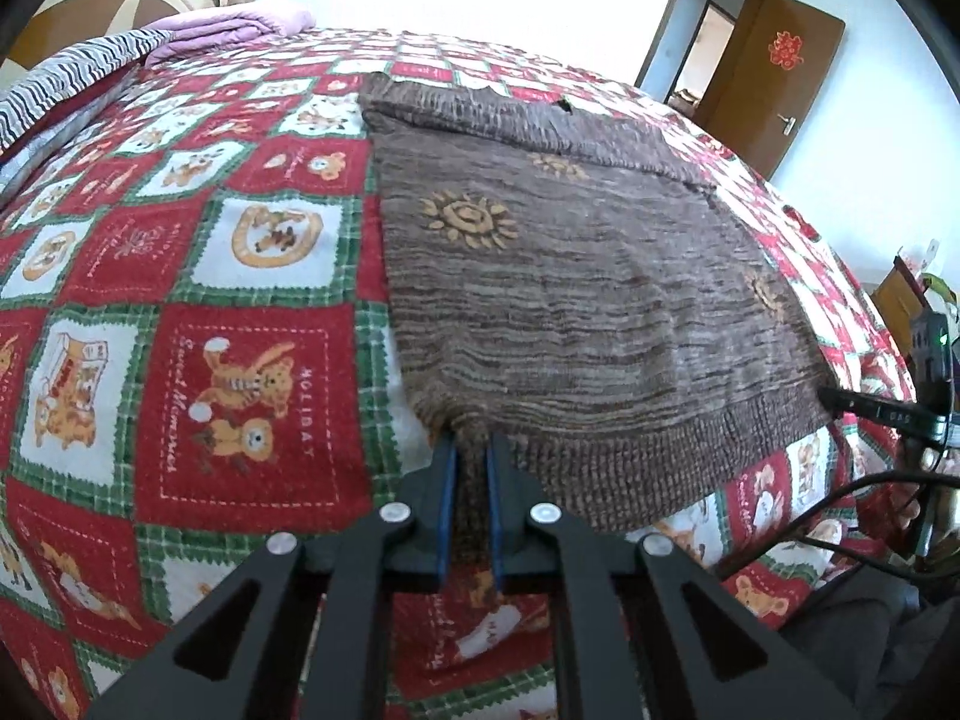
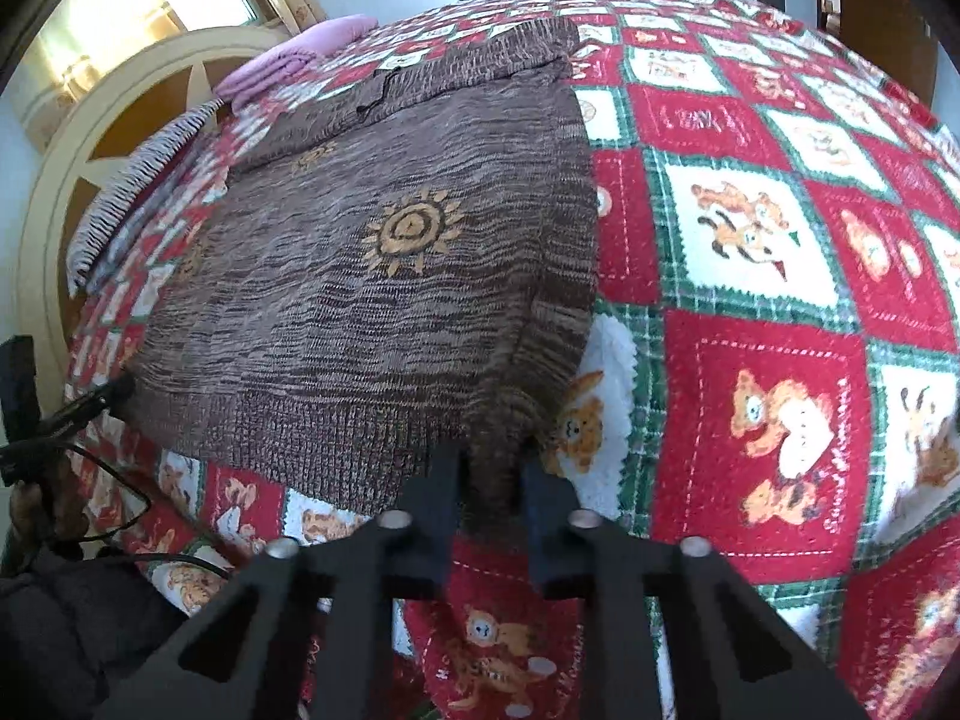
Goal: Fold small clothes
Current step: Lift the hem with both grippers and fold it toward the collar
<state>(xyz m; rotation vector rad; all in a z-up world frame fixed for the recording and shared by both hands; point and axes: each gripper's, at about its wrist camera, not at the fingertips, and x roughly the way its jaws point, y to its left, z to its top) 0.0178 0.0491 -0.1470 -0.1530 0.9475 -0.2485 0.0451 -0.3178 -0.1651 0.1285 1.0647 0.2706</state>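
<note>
On the bed (image 1: pixel 198 324), the brown knitted sweater (image 1: pixel 576 300) lies spread flat over a fleecy quilt of red, white and green squares printed with teddy bears. The left gripper (image 1: pixel 471 450) is clenched on the sweater's near hem corner, a pinch of ribbed knit squeezed between its blue-padded fingers (image 1: pixel 445 480). The right gripper (image 2: pixel 492 468) has the opposite hem corner bunched between its black fingers (image 2: pixel 441 480), which appear to be closed on the wool. Judging by this, the fold has barely begun: both lower corners are taken, but the body is still one flat layer, and lifting the hem toward the neckline remains. The knit is thick, streaked brown and tan, with orange sun motifs and a ribbed band.
</note>
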